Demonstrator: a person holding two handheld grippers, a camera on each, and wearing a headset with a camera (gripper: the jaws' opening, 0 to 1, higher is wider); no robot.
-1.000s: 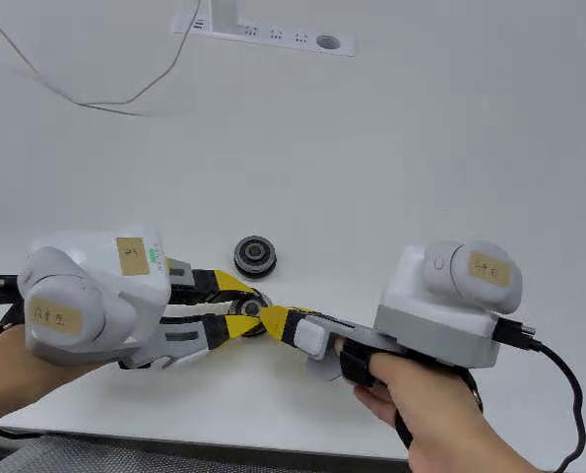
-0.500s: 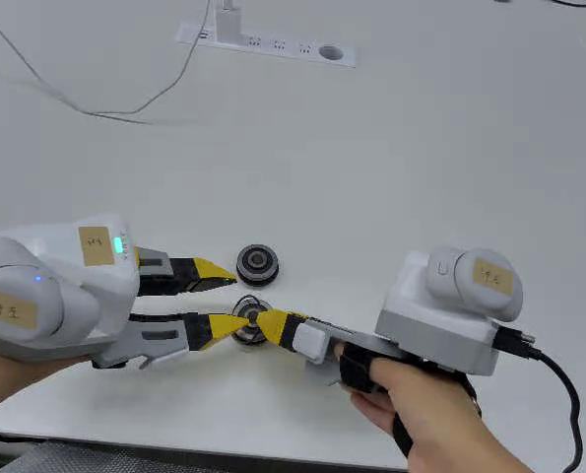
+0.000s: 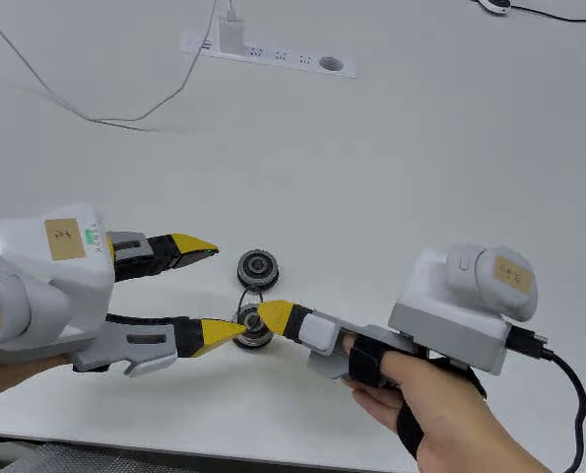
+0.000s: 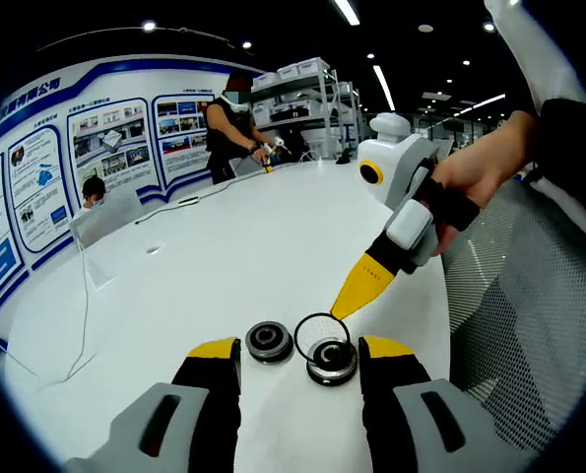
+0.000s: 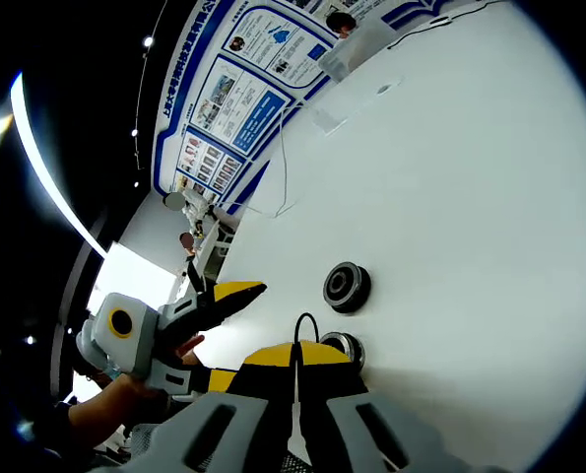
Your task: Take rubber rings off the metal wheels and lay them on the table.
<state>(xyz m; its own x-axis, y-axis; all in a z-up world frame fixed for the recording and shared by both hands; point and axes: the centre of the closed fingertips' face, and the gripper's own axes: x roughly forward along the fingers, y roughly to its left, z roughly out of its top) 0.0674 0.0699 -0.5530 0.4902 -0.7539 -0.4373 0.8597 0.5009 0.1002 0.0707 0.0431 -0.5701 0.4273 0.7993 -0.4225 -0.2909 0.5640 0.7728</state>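
Two small metal wheels lie on the white table (image 3: 421, 177): a dark-rimmed one (image 3: 258, 268) farther off and a nearer one (image 3: 253, 333) partly behind yellow jaw tips. My right gripper (image 3: 270, 315) is shut on a thin black rubber ring (image 3: 243, 298), which loops up just above the nearer wheel. In the left gripper view the ring (image 4: 322, 315) hangs from the right gripper (image 4: 344, 307) over that wheel (image 4: 332, 360), beside the other wheel (image 4: 270, 341). My left gripper (image 3: 226, 290) is open, its jaws on either side of both wheels. The right gripper view shows the ring (image 5: 305, 315) rising from its shut jaws.
A white power strip (image 3: 268, 54) with a cable (image 3: 125, 108) lies at the far side of the table. The table's front edge runs just below both grippers. People stand at a distant bench (image 4: 235, 128) in the left gripper view.
My left gripper has opened wide and drawn back to the left off the nearer wheel. The right gripper stays shut, and the ring now loops free above that wheel.
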